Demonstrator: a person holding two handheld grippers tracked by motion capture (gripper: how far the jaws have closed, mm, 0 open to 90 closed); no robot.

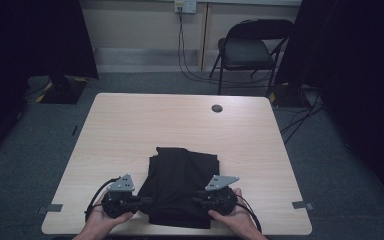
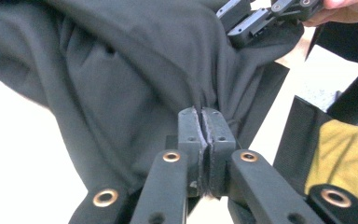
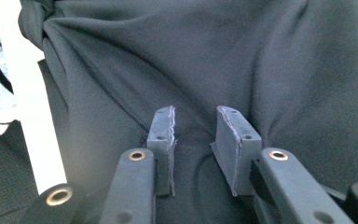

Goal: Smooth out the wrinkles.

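**Inspector:** Start with the table (image 1: 130, 125).

**Assistant:** Light wood, with a round grommet (image 1: 217, 108) near its far edge. A folding chair (image 1: 247, 50) stands on the floor beyond it, with cables hanging from a wall socket beside it.

**Inspector:** The cloth (image 1: 182, 185)?

**Assistant:** Black, folded into a rough rectangle, lying on the near half of the table, close to the near edge and about midway across. Its near part is bunched between the two grippers.

**Inspector:** Left gripper (image 1: 142, 202)?

**Assistant:** Held in the left hand (image 1: 102, 220) at the cloth's left edge. In the left gripper view the jaws stand pressed together, with a pinch of cloth (image 2: 121, 79) caught between the pads and creases radiating from that spot. The same view shows the other gripper (image 2: 261, 18) at the far side of the cloth.

**Inspector:** Right gripper (image 1: 197, 200)?

**Assistant:** Held in the right hand (image 1: 235, 215) at the cloth's right edge. In the right gripper view the jaws stand partly apart, a clear gap between the pads. Cloth (image 3: 214, 60) lies under and between them, but the pads do not press on it.
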